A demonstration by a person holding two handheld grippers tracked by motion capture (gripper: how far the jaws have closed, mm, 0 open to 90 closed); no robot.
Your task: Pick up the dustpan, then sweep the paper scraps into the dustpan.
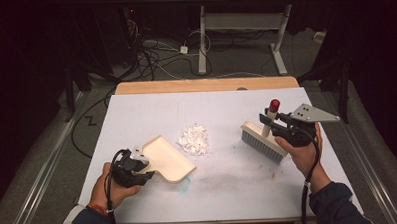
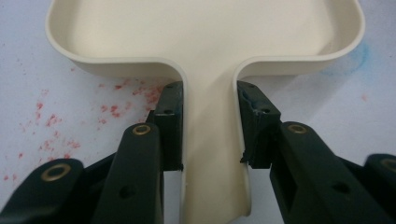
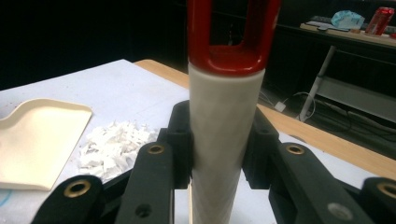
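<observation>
sweeping the pile of white scraps (image 1: 193,138) into the dustpan (image 1: 167,157) appears to be the work in hand, and several slips can be foreseen. the dustpan is lain flat on the white table cover (image 1: 136,109), its mouth turned toward the scraps, and its handle is clamped between the jaws of the left gripper (image 1: 136,170); in the left gripper view the handle (image 2: 210,140) is seen squeezed from both sides. the brush (image 1: 261,140) is held near the table's right side, well apart from the pile, with its round white handle (image 3: 224,140) gripped firmly by the right gripper (image 1: 274,124) just below the red cap (image 3: 231,51).

scraps could be scattered rather than gathered if the brush is drawn too fast or pressed too hard, since the pieces look light and loose. some could be pushed past the pan's sides if the stroke is not aimed at its mouth. the pan could be shoved backward by the bristles unless it is pressed down, and scraps could be driven under its front lip if that edge is tilted off the cover. the round handle could be twisted within the jaws under side load.
</observation>
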